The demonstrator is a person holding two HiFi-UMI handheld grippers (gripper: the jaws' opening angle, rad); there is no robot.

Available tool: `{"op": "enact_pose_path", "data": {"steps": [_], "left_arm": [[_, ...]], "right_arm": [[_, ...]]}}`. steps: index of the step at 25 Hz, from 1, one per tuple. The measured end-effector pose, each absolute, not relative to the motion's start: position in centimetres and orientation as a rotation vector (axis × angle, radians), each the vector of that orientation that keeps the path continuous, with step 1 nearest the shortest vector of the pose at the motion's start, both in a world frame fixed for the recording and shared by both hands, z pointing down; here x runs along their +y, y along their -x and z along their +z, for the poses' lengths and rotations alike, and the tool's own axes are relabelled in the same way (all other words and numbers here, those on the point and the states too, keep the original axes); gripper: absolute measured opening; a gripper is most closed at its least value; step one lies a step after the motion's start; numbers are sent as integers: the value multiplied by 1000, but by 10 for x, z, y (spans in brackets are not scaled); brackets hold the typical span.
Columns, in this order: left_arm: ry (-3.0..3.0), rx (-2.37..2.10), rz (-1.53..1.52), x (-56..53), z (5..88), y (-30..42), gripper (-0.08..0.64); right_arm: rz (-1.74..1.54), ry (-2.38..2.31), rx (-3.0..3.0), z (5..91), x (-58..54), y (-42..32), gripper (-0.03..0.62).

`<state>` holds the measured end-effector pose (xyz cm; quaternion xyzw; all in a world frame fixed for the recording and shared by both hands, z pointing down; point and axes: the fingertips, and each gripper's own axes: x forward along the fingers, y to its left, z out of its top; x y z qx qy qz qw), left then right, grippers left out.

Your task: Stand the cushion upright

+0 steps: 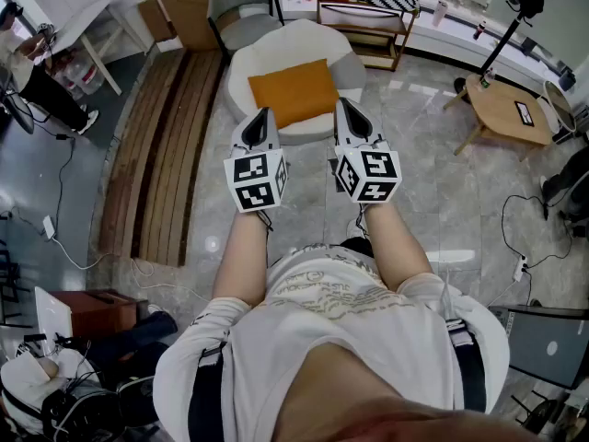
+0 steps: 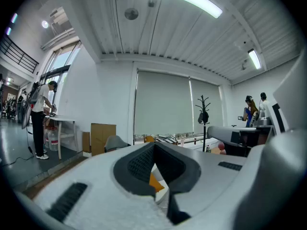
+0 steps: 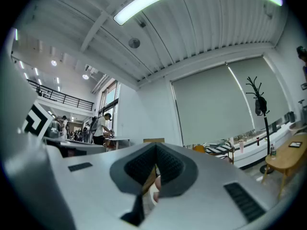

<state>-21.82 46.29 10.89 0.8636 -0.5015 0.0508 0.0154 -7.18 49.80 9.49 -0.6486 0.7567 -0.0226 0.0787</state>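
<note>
An orange cushion (image 1: 293, 91) lies flat on the seat of a white round armchair (image 1: 248, 76), straight ahead in the head view. My left gripper (image 1: 262, 114) is held level just short of the cushion's near left corner, its jaws shut with nothing between them. My right gripper (image 1: 346, 105) hovers by the cushion's right edge, also shut and empty. In the left gripper view the left gripper (image 2: 154, 151) shows its dark pads pressed together, with a sliver of the orange cushion (image 2: 155, 181) below them. The right gripper view shows the right gripper (image 3: 156, 152) shut as well.
A grey chair (image 1: 241, 7) and a low shelf (image 1: 368, 21) stand behind the armchair. A wooden coffee table (image 1: 504, 109) and a black stand (image 1: 511, 26) are at the right. Long wooden planks (image 1: 170, 145) lie at the left. Cables (image 1: 529, 219) trail across the floor.
</note>
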Motion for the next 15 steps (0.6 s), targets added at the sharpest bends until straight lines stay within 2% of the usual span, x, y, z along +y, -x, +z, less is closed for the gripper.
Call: {"op": "enact_pose_path", "data": {"steps": [15], "left_arm": [[-2655,-1546,174,440,118,207,20]], "right_arm": [[-180,1855,2278,106,480,72,26]]}}
